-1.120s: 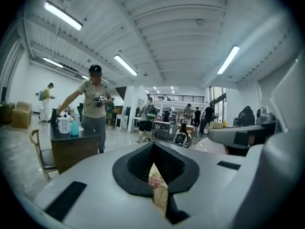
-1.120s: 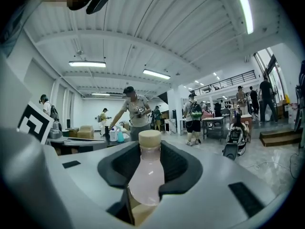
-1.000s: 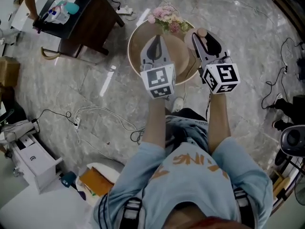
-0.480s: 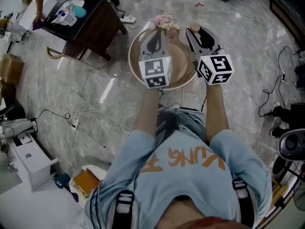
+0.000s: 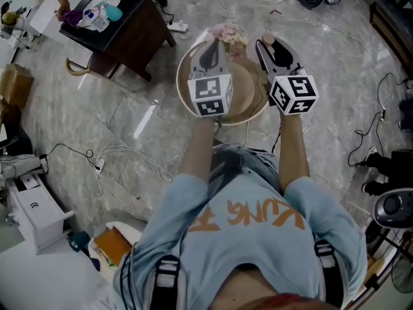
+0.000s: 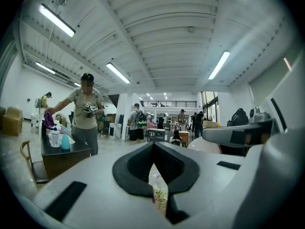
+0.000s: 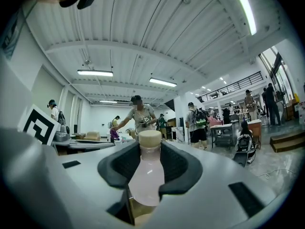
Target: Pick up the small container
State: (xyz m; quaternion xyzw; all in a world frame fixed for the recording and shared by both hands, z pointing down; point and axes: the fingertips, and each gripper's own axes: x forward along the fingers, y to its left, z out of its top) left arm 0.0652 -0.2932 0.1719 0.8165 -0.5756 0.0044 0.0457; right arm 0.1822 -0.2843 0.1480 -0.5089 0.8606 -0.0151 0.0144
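The small container (image 7: pixel 147 175) is a clear bottle of pale pink liquid with a beige cap (image 7: pixel 149 138). My right gripper (image 7: pixel 148 168) is shut on its body, the dark pads (image 7: pixel 178 166) pressing both sides, and the bottle stands upright. In the head view the right gripper (image 5: pixel 271 49) hovers over the right rim of a round wooden table (image 5: pixel 248 105), with the container's cap (image 5: pixel 270 41) showing at its tips. My left gripper (image 5: pixel 211 51) hangs over the table's middle. Seen from the left gripper (image 6: pixel 153 168), its jaw tips meet and hold nothing.
Pink flowers (image 5: pixel 227 32) sit at the table's far edge. A dark side table (image 5: pixel 122 24) with bottles stands far left. Cables (image 5: pixel 129 157) trail over the marble floor, with a white cabinet (image 5: pixel 32 205) near left. People (image 7: pixel 138 116) work in the hall beyond.
Both grippers have shifted slightly farther over the round table. The right gripper keeps its hold on the bottle, and the left stays shut.
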